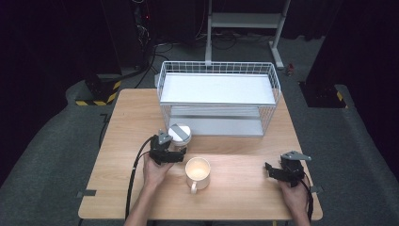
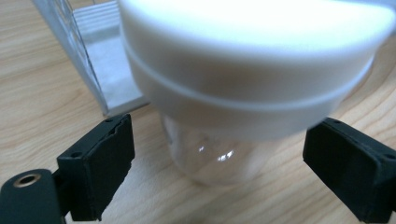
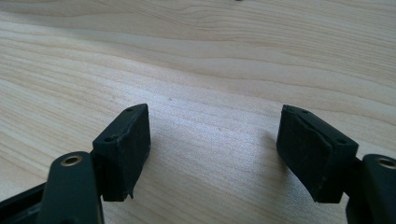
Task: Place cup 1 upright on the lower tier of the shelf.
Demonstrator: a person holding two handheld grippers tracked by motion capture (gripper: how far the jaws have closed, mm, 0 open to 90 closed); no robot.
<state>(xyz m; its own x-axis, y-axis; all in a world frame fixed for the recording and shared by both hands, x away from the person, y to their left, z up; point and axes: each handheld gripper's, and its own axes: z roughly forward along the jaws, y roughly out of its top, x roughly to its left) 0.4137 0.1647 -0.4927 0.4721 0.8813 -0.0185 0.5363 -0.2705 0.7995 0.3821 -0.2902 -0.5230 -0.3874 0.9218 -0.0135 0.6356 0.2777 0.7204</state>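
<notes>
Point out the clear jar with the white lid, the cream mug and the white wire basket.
Clear jar with white lid (image 2: 252, 70): left gripper view, on the lid's side wall.
Cream mug (image 1: 198, 170): high view, on its inside.
White wire basket (image 1: 219, 68): high view, on its far rim.

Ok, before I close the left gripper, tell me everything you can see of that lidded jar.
The jar stands upright on the wooden table, just in front of the wire basket's left end and behind the cream mug. Its body looks clear, glass or plastic, and seems empty; a wide white lid with a ridge around it caps it, with a grey patch on top. The left gripper is open, jaws either side of the body, not touching.
</notes>
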